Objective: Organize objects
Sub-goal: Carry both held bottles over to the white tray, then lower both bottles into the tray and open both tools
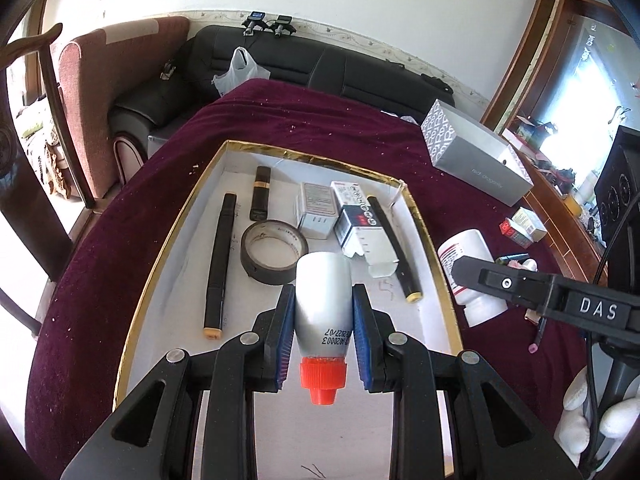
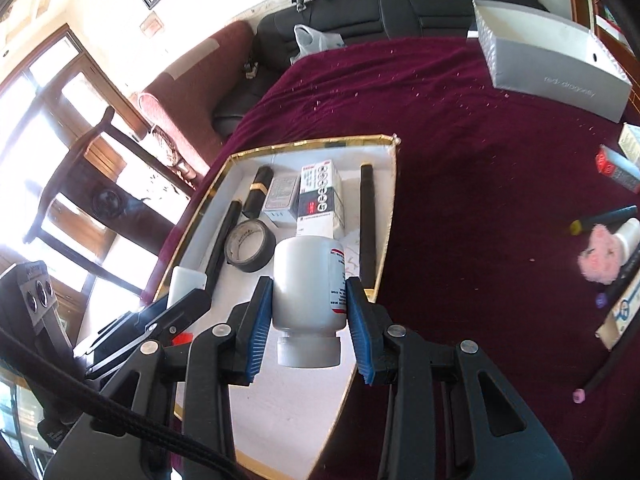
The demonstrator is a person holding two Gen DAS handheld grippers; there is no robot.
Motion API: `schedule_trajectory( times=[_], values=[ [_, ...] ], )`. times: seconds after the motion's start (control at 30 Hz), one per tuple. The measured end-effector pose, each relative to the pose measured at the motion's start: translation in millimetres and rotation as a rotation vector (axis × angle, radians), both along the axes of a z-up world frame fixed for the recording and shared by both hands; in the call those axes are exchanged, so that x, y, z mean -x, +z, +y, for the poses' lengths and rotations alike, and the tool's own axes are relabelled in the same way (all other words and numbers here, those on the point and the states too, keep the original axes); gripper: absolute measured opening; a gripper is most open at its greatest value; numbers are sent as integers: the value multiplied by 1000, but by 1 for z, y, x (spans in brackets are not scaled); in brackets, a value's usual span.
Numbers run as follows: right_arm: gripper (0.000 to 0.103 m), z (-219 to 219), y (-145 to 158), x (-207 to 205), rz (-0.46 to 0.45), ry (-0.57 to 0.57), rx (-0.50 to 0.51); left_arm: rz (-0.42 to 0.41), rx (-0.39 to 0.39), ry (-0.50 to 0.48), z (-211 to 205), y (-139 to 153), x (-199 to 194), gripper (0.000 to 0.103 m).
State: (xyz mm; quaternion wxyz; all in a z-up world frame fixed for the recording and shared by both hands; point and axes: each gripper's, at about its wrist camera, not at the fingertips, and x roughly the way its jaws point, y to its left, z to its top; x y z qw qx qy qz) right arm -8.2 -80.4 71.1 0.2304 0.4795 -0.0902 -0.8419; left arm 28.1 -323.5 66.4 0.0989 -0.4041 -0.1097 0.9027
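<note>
Two hand-held grippers hover over the tray (image 1: 416, 216): left (image 1: 323, 312) clamps a tube (image 1: 322, 304), right (image 2: 310, 308) a bottle (image 2: 308, 284), both lengthwise, caps rearward.

Sofa (image 1: 320, 64): black, stood along the wall, upper centre.
Plastic bag (image 1: 238, 70): white, lay on the sofa.
Armchair (image 1: 104, 92): reddish, upper left.

The left gripper (image 1: 323, 330) clamps a silver squeeze tube with an orange cap (image 1: 323, 312) between its blue-padded jaws, above a gold-rimmed white tray (image 1: 432, 248) on the maroon-clothed table (image 1: 120, 248). Inside lie a roll of black tape (image 1: 274, 251), two black markers and small cartons. Right, the other gripper (image 1: 472, 276) reaches a white pill bottle (image 1: 468, 256).
</note>
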Motion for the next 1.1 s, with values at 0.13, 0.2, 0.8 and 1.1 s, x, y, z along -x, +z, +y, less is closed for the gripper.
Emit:
schedule_trajectory(
  times=[0.13, 0.2, 0.8, 1.1],
  values=[
    [34, -7, -11, 8, -18, 0, -18, -20, -2, -3, -4, -6, 10, 23],
    [34, -8, -14, 11, -22, 0, -29, -34, -6, -6, -6, -9, 15, 23],
    [34, -19, -37, 26, -56, 8, -59, -132, -9, -26, 1, -29, 47, 23],
    [34, -25, -44, 29, -65, 14, -79, -225, 9, -28, 6, -35, 58, 23]
  ],
)
